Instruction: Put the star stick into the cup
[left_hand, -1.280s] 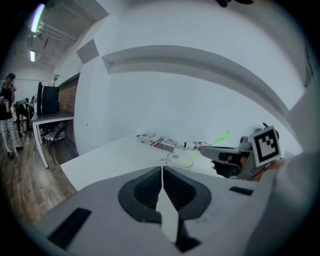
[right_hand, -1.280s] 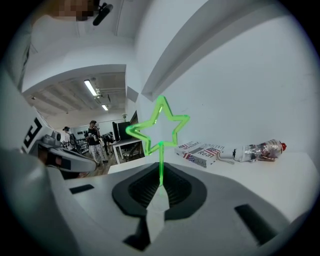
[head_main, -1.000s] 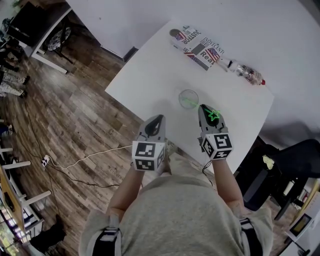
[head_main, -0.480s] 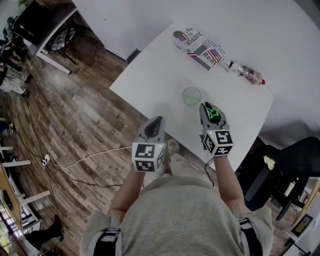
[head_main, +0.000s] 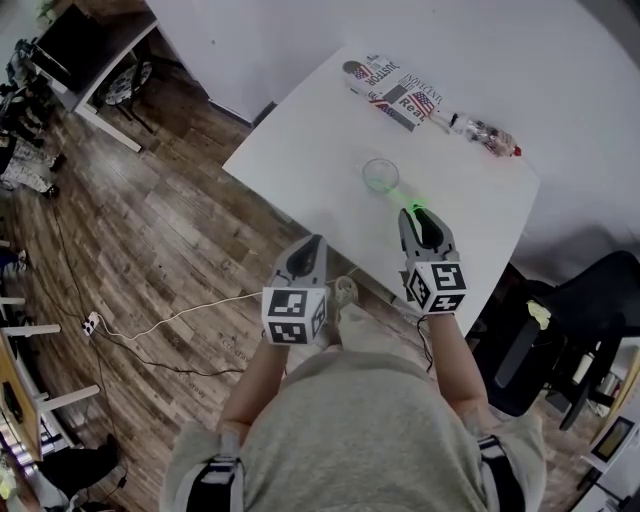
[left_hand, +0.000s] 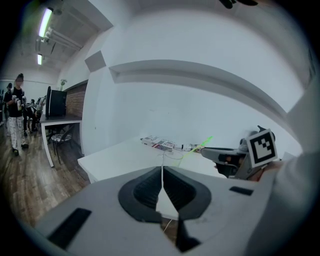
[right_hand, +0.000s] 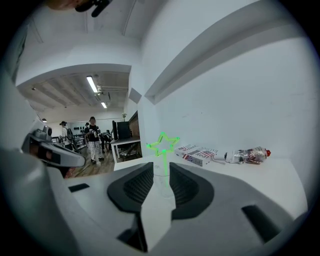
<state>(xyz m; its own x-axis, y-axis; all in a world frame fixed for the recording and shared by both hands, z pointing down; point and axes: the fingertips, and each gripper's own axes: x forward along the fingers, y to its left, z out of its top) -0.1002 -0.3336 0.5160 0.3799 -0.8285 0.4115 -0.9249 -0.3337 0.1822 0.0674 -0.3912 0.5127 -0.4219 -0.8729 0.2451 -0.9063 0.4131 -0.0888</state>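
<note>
On the white table (head_main: 320, 140) stands a clear cup (head_main: 380, 175) with the green star stick (head_main: 398, 193) leaning out of it toward me. In the right gripper view the stick (right_hand: 162, 145) rises out of the cup (right_hand: 163, 182), star on top, just ahead of my right gripper (right_hand: 161, 164). That gripper's jaws are opening and do not press on the stick. From the head view the right gripper (head_main: 415, 213) sits just short of the star end. My left gripper (head_main: 314, 242) hangs shut and empty off the table's near edge, shown as a thin slit (left_hand: 161, 170).
A flag-printed box (head_main: 395, 92) and a plastic bottle (head_main: 485, 135) lie at the table's far side. A black chair (head_main: 560, 330) stands to the right. A white cable (head_main: 170, 315) runs over the wooden floor on the left. People (right_hand: 92, 135) stand far off.
The right gripper's jaws have spread and let go of the star stick, which now stands in the cup. The left gripper has not moved.
</note>
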